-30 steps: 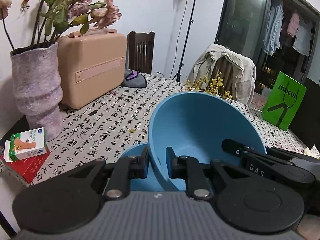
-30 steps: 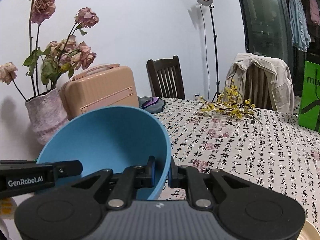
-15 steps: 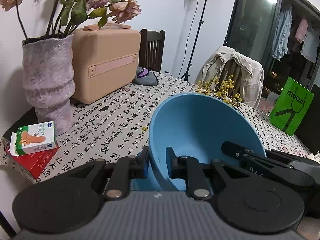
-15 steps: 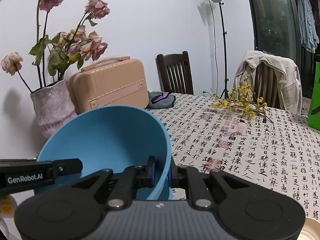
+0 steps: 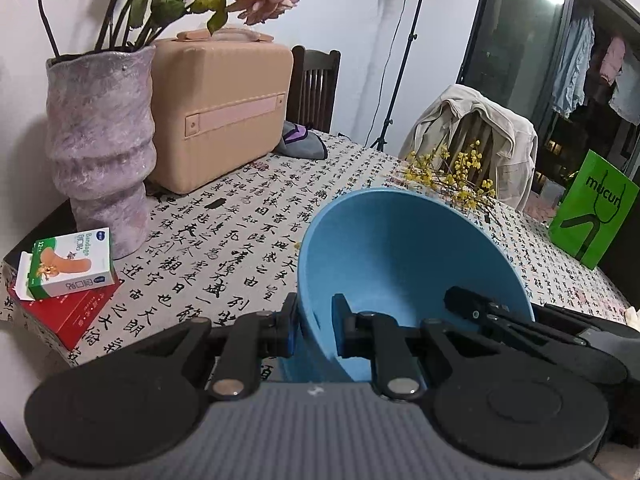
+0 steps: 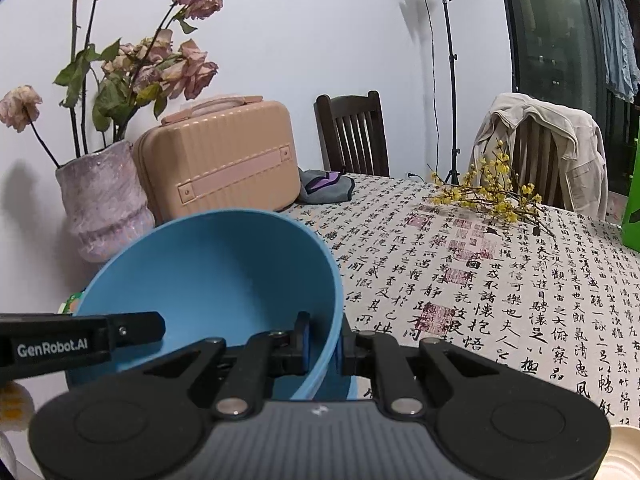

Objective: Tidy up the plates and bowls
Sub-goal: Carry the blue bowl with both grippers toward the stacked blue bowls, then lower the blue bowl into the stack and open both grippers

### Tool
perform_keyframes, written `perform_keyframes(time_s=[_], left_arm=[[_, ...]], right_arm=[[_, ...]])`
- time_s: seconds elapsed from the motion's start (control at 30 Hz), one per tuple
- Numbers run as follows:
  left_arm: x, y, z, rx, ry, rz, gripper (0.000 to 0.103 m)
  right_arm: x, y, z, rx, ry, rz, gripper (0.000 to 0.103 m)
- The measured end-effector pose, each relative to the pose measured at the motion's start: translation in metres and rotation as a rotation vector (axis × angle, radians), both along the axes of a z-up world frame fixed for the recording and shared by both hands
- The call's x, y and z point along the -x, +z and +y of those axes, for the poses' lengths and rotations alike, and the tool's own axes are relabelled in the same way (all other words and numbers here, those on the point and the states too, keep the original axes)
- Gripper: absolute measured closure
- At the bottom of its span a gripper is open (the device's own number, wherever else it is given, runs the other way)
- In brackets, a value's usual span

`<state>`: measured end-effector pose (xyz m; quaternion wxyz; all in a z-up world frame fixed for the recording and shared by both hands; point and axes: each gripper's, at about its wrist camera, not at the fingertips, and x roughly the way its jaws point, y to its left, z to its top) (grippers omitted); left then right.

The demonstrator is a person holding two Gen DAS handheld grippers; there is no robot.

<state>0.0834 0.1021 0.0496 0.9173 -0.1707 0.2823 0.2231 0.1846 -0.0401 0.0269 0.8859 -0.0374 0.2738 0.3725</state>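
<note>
Between the two grippers a blue bowl (image 5: 404, 264) is held tilted above the table (image 5: 248, 216), its open side turned toward the cameras. At the bowl's left rim the left gripper (image 5: 314, 330) is clamped on the wall, one finger outside and one inside the hollow; at the opposite rim the right gripper (image 6: 322, 346) pinches the wall in the same way, with its inner finger inside the bowl and its outer finger against the outside face. In the left wrist view the right gripper's black fingers reach in over the bowl's far right edge, and in the right wrist view the left gripper's labelled finger crosses in front of the bowl's lower left side. Below the bowl, between the left gripper's fingers, a further patch of blue shows, but what it belongs to cannot be told. Beyond the bowl a purple-grey vase (image 5: 100, 148) of dried roses stands beside a peach-coloured case (image 5: 224, 108), and a spray of yellow blossoms (image 6: 492, 196) lies on the calligraphy-printed tablecloth
</note>
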Motion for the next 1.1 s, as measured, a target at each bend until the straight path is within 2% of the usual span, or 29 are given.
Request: perform_keyframes(time_s=[0.3,0.53,0.87,1.1], left_arm=[[-0.008,-0.012,-0.003,-0.007,-0.006,0.016,0.086],[-0.01,-0.015,-0.011,-0.081,0.003,0.03,0.086],[-0.013,-0.019,-0.012,-0.121,0.007,0.036,0.086],[-0.014,-0.025,-0.011,-0.153,0.016,0.027,0.085]], right_arm=[[-0.002,-0.013,-0.002,0.006,-0.022,-0.018,0.091],[-0.001,-0.021,0.002,0.03,-0.03,-0.04,0.091],[0.005,-0.029,0.01,0.076,-0.03,-0.098,0.088],[0.003,-0.041,0.018,0.108,-0.044,-0.106,0.088]])
